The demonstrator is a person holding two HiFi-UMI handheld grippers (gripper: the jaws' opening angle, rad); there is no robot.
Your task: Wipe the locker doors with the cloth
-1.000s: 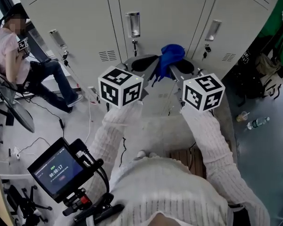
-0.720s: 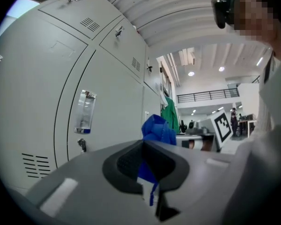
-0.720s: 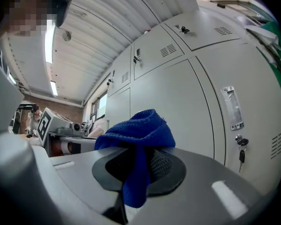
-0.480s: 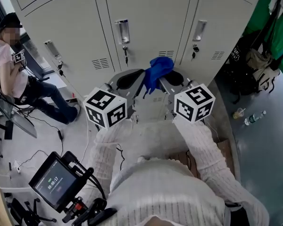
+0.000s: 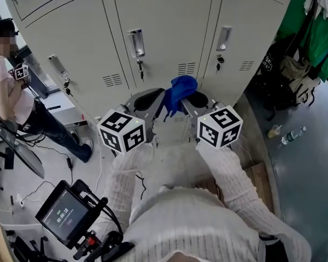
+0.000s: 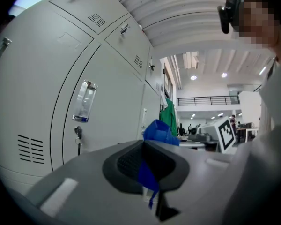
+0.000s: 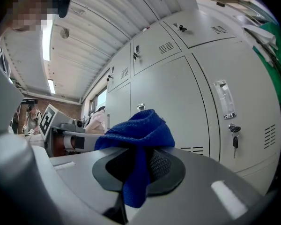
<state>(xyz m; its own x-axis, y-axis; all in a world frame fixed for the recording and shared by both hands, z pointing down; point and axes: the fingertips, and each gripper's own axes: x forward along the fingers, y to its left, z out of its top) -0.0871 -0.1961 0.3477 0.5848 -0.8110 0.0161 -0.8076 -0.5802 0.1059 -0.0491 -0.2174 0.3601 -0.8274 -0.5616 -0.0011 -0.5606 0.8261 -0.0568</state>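
Observation:
Grey locker doors (image 5: pixel 164 21) stand ahead, each with a recessed handle (image 5: pixel 135 42) and a key below it. A blue cloth (image 5: pixel 178 90) is bunched between my two grippers, just in front of the middle door's lower part. My left gripper (image 5: pixel 159 97) is shut on one end of the cloth (image 6: pixel 158 131), a strip of which hangs through its jaws (image 6: pixel 150 175). Shut on the other end is my right gripper (image 5: pixel 186 98), with the cloth (image 7: pixel 138 128) draped over its pads (image 7: pixel 138 170). From these views I cannot tell whether the cloth touches the door.
A person (image 5: pixel 8 94) sits at the left beside the lockers, and cables lie across the floor. Green garments (image 5: pixel 311 26) and bags (image 5: pixel 292 75) hang at the right. A bottle (image 5: pixel 292 137) and a cup (image 5: pixel 273 131) lie on the floor. A small monitor (image 5: pixel 65 212) is at the lower left.
The head view has tilted up, showing more of the locker doors. Both grippers and the cloth sit lower and further left in it, still shut on the cloth.

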